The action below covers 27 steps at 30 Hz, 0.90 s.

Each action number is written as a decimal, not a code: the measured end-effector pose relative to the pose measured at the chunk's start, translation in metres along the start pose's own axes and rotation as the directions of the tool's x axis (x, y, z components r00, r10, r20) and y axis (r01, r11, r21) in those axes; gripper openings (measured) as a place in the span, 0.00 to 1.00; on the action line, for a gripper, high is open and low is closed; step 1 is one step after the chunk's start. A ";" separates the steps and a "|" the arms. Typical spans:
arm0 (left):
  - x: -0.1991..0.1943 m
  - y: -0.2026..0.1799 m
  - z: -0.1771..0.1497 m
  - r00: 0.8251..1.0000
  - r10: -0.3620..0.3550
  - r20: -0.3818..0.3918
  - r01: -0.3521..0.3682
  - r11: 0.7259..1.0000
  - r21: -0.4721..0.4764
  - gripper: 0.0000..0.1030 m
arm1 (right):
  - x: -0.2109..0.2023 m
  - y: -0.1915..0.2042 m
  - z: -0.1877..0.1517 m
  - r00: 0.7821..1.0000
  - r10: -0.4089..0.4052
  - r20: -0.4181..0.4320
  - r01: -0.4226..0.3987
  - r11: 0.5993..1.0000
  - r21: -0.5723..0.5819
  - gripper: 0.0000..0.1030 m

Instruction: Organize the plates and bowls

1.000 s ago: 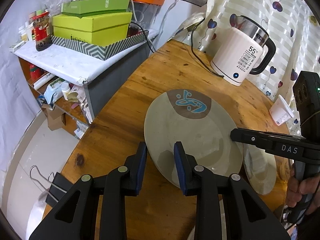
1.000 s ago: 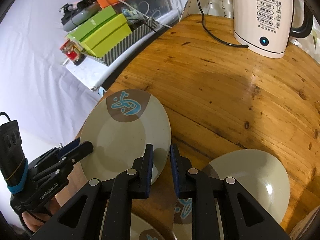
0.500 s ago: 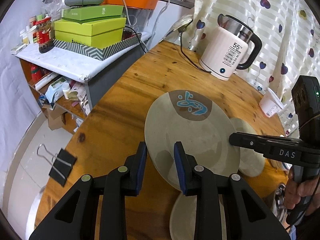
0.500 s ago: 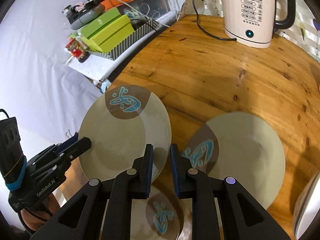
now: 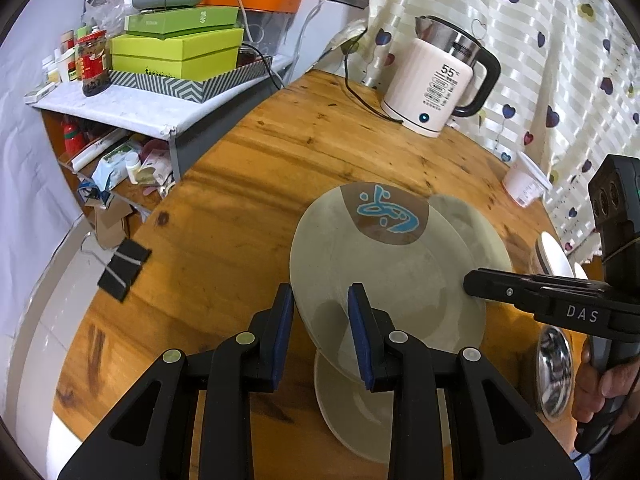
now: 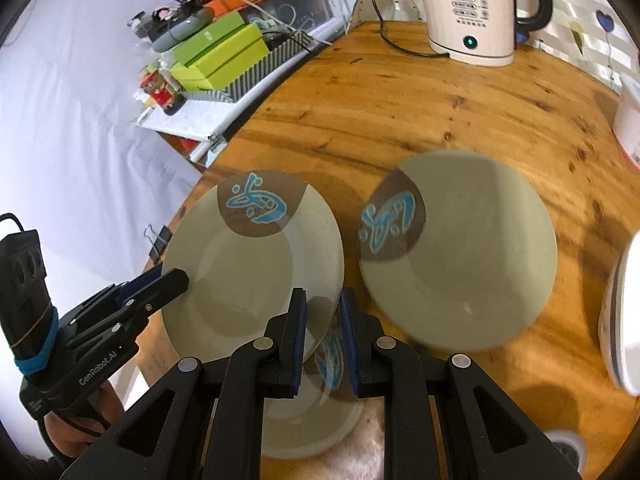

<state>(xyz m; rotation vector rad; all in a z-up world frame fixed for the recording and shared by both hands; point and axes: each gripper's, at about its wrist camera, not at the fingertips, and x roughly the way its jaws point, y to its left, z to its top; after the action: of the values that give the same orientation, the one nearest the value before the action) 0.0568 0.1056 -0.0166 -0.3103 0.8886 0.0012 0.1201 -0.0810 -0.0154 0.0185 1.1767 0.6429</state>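
A beige plate (image 5: pixel 384 264) with a brown patch and a blue design hangs above the wooden table (image 5: pixel 248 184), held from two sides. My left gripper (image 5: pixel 320 300) is shut on its near rim. My right gripper (image 6: pixel 323 300) is shut on the opposite rim of the same plate (image 6: pixel 248 264). In the left wrist view the right gripper (image 5: pixel 472 284) reaches in from the right. In the right wrist view the left gripper (image 6: pixel 176 280) comes in from the lower left. A second matching plate (image 6: pixel 460 248) lies on the table to the right. A third plate (image 6: pixel 320 420) lies under the held one.
A white kettle (image 5: pixel 436 84) with its cord stands at the table's far side, with a white cup (image 5: pixel 524 180) to its right. A white bowl (image 6: pixel 624 312) sits at the right edge. A black binder clip (image 5: pixel 124 268) lies near the left rim. A cluttered shelf (image 5: pixel 120 100) carries green boxes.
Both grippers have carried the plate back from the kettle toward the near side of the table. The two plates lying on the table have come into view beside and beneath it.
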 end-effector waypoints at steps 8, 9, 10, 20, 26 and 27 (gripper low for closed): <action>-0.005 -0.012 -0.023 1.000 -0.013 -0.020 0.013 1.000 0.021 0.28 | -0.011 -0.007 -0.030 1.000 -0.009 0.000 0.009 1.000 0.025 0.17; -0.006 -0.013 -0.025 1.000 -0.015 -0.022 0.015 1.000 0.021 0.28 | -0.013 -0.008 -0.034 1.000 -0.009 0.000 0.009 1.000 0.028 0.17; -0.006 -0.014 -0.028 1.000 -0.016 -0.025 0.017 1.000 0.022 0.28 | -0.014 -0.009 -0.037 1.000 -0.011 0.000 0.011 1.000 0.029 0.17; -0.009 -0.022 -0.042 0.999 -0.009 -0.035 0.010 0.999 0.039 0.28 | -0.013 -0.014 -0.055 1.000 -0.015 -0.014 0.016 0.999 0.048 0.17; -0.008 -0.023 -0.047 0.999 0.002 -0.043 0.000 0.999 0.044 0.28 | -0.013 -0.014 -0.058 1.000 -0.024 -0.015 0.025 0.999 0.040 0.17; -0.008 -0.023 -0.047 0.999 0.003 -0.044 -0.001 0.999 0.045 0.28 | -0.013 -0.014 -0.059 1.000 -0.025 -0.016 0.026 0.999 0.041 0.17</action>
<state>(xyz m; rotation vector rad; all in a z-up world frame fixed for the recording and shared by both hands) 0.0191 0.0721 -0.0319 -0.2684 0.9318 -0.0236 0.0731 -0.1167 -0.0331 0.0332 1.2028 0.5976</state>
